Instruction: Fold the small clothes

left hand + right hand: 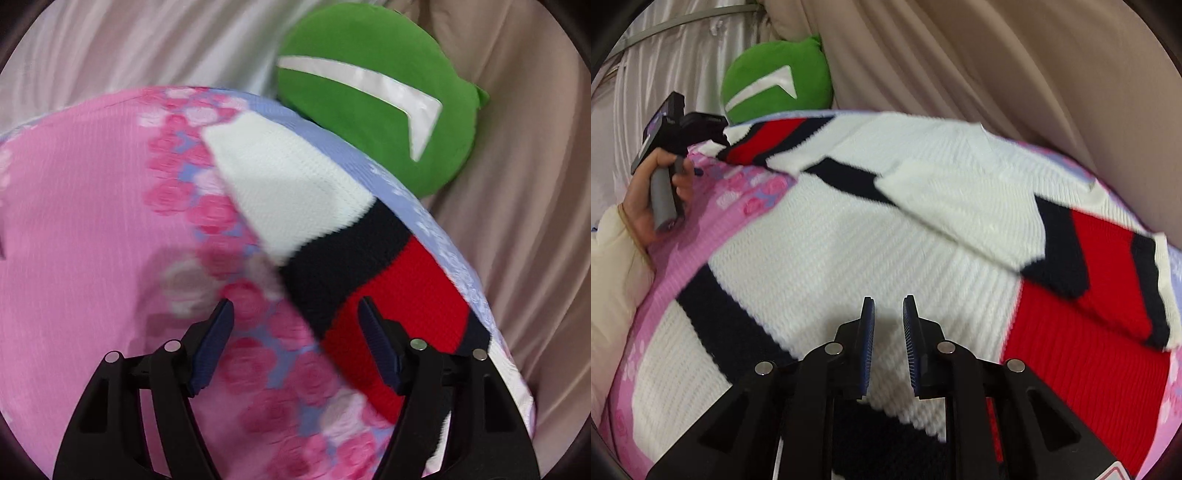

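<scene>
A white knitted sweater (849, 251) with navy and red bands lies spread on a pink rose-patterned bedsheet (738, 188). One sleeve (960, 192) is folded across its chest. My right gripper (888, 300) hovers just over the white body with its jaws a narrow gap apart and nothing between them. My left gripper (295, 304) stands open over the bedsheet (74, 221). The striped sleeve end (295, 184) lies flat under its right finger, not gripped. In the right wrist view a hand (646, 206) holds the left gripper at the sweater's far left corner.
A round green cushion (369, 110) with a white mark lies beyond the sheet's far edge, also visible as the green cushion (775, 85) in the right wrist view. Beige drapes (997, 55) and pale satin folds (110, 44) hang behind the bed. A cream sleeve (609, 266) is at the left.
</scene>
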`<state>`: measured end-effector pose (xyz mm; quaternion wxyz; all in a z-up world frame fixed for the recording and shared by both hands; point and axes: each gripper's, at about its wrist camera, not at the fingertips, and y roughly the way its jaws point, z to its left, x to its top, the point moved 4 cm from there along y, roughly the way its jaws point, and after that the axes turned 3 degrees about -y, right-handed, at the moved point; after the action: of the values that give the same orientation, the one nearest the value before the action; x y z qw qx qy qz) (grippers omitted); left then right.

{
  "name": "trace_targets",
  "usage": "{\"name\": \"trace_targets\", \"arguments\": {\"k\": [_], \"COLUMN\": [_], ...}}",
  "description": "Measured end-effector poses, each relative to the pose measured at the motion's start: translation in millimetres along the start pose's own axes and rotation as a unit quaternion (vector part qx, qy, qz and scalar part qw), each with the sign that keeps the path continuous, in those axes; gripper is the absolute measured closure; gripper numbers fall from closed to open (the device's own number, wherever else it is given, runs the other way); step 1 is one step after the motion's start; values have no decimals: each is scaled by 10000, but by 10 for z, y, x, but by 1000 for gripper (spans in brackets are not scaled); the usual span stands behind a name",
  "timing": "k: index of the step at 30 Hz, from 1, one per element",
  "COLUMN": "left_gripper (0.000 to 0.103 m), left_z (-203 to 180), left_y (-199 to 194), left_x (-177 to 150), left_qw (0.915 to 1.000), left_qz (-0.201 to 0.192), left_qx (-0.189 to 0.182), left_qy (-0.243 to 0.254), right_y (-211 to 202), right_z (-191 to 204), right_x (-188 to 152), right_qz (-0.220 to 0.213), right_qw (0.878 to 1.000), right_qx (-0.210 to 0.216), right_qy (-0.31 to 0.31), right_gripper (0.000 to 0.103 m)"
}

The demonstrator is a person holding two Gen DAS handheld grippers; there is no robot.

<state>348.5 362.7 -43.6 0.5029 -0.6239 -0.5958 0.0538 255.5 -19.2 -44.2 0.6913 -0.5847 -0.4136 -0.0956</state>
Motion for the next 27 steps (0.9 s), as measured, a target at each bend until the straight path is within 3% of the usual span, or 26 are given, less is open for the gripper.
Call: {"name": "trace_targets", "arguments": {"k": [2,3,4,7,10,12,13,15,17,18,20,21,23,26,27], "left_gripper": [58,85,94,98,99,99,99,100,100,100,99,98,98,86,72], "left_z": [-64,-99,-125,-236,-574,-885,-1053,-1423,-1716,-1824,-1903,-1883,-1763,-1507,-1393], "left_y": [48,84,122,-15,-462,-872,-1090,-1498,-1748,-1838,-1862,-1855,-1889,-2068,-2128], "left_x": [-13,-40,-67,-62,-224,-466,-642,-1154,-1783,-2223,-2948,-3173,-3454,-3384,-3282], "left_qw": [9999,9997,9996,9977,9879,9745,9637,9323,8922,8648,8243,8134,8029,8129,8231], "left_qz": [-65,-9,78,-221,-737,-1104,-1260,-1536,-1517,-1359,-897,-680,-349,-372,-368], "left_qx": [85,92,78,98,-64,-365,-558,-972,-1357,-1558,-1773,-1825,-1937,-2043,-2050], "left_qy": [124,206,247,640,1359,1921,2285,3128,4031,4576,5301,5482,5627,5441,5283], "right_y": [-35,-58,-54,-53,-104,-138,-160,-229,-316,-362,-474,-561,-739,-1016,-1083], "right_z": [-79,-105,-114,-151,-216,-276,-319,-449,-617,-704,-907,-1033,-1207,-1284,-1236], "right_x": [-48,-59,-62,-70,-95,-102,-109,-145,-217,-262,-386,-471,-595,-679,-663], "right_qz": [7,-18,-38,-67,-115,-165,-182,-213,-225,-224,-199,-195,-231,-436,-542], "right_qw": [9998,9997,9997,9992,9986,9979,9974,9959,9933,9917,9869,9830,9760,9767,9796], "right_qx": [10,-47,-95,-167,-212,-271,-319,-462,-698,-830,-1177,-1415,-1831,-1849,-1734], "right_qy": [175,221,243,353,466,568,618,753,897,956,1086,1151,1155,993,857], "right_gripper": [86,86,84,81,81,81,81,81,81,81,81,81,80,77,75]}}
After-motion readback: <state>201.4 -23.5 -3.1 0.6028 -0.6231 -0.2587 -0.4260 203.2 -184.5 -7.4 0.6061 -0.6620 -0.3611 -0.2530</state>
